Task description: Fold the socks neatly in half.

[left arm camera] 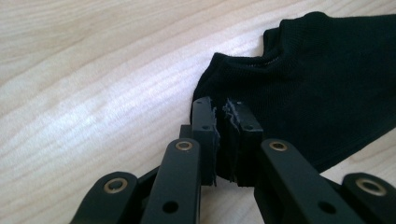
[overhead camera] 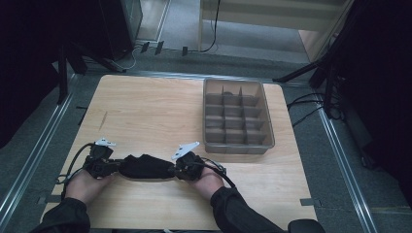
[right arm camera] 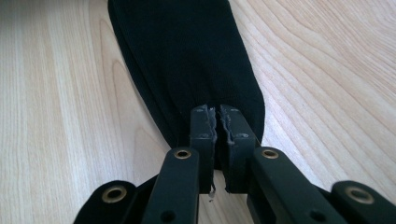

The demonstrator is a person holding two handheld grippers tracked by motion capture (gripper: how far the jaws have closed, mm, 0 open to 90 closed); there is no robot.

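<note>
Lay bare and pale across most of its wooden top: table (overhead camera: pixel 160 111). Stood on the far right part of that top, well apart from the work: grey divided tray (overhead camera: pixel 237 117), compartments apparently empty as far as could be told. Lay flat near the front edge, stretched sideways between the two hands: black sock (overhead camera: pixel 145 166), a short ankle type with a ribbed knit, cuff opening turned toward the left side. Judged light, soft and limp; expected to sag, fold or bunch wherever unsupported, and to stretch under pull rather than resist. Judged non-fragile and not slippery, the knit giving the pads good bite. Best taken at the ends or along a hem, with both layers pinched together; a hold at mid-length was judged likely to let both ends droop. Closed almost fully on the cuff end of the sock (left arm camera: pixel 299 84), with a thin fold of fabric apparently between the pads: left gripper (left arm camera: pixel 223 109), seen in the high view at (overhead camera: pixel 118 165). Closed likewise on the opposite, rounded end of the sock (right arm camera: pixel 187 56), pads all but touching on the thin cloth: right gripper (right arm camera: pixel 215 111), seen in the high view at (overhead camera: pixel 173 167). Held at table level, each gripper cradled in its hand, sleeves entering from the near edge.
</note>
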